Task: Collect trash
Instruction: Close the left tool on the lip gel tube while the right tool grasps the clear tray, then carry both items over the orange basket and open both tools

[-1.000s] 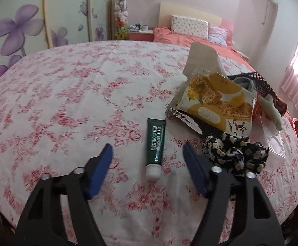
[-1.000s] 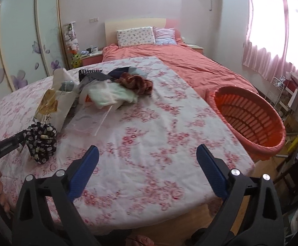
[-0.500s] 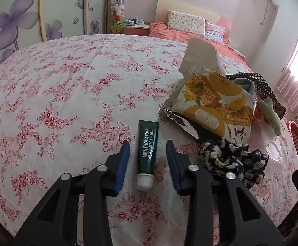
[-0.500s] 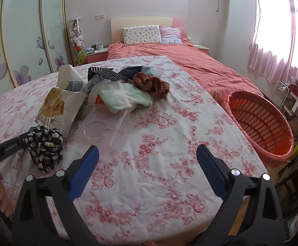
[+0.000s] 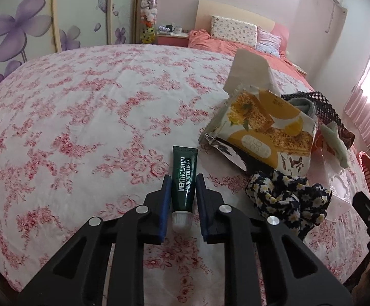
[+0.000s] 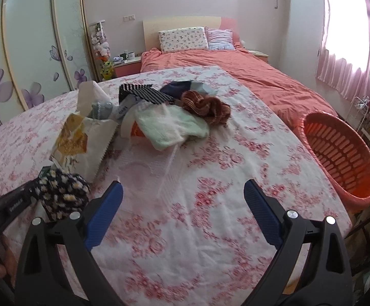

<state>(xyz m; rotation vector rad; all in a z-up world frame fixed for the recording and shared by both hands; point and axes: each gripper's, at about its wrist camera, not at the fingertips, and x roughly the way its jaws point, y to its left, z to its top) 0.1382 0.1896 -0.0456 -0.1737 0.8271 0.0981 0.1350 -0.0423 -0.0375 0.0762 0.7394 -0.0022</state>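
Matt floral cotton-like cloth [image 5: 88,117] is spread under a smooth plastic lip gel tube [image 5: 183,176] and a glossy foil wrapper [image 5: 264,130] — the orange basket [image 6: 343,158] is slotted plastic.

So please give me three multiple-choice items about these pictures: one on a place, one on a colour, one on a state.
1. Where does the basket stand?
A. on the flowered cloth
B. beside the cloth's right edge, lower down
C. on the pillow

2. What colour is the tube?
A. dark green, white cap
B. yellow
C. red

3. How is the left gripper?
A. wide open above the cloth
B. closed around the tube
C. holding the snack bag

Answers: 1 B, it stands off the cloth near the curtain. 2 A, the green body with its white cap shows between the fingers. 3 B, both pads flank the tube closely; the right gripper is wide open.
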